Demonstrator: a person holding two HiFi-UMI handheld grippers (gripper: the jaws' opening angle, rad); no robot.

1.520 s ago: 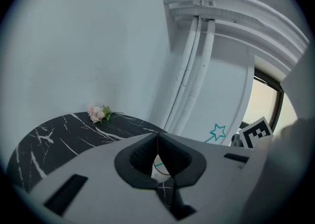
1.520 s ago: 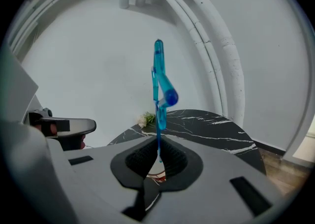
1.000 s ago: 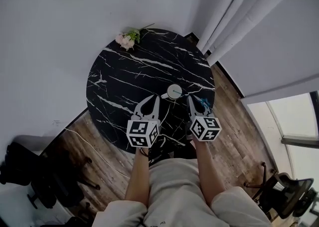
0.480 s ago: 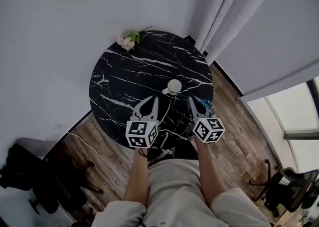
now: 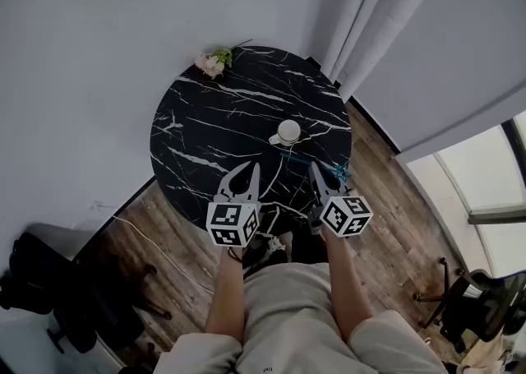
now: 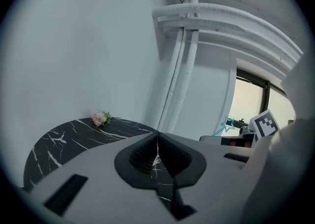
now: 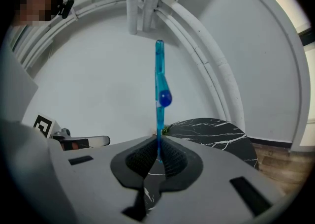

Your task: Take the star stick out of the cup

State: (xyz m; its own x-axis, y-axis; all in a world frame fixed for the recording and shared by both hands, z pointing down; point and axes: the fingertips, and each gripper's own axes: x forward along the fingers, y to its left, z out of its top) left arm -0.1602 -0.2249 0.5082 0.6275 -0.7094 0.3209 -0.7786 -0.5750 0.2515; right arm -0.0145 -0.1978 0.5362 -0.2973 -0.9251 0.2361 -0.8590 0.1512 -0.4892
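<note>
While clamped, seemingly translucent-blue star stick (image 7: 158,70)

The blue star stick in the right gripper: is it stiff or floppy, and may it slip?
Probably stiff: the star stick stands straight out of the right gripper without sagging. Likely light, as it looks thin and translucent. It may slip or pivot: the shaft looks glossy and the jaws pinch only its end.
</note>
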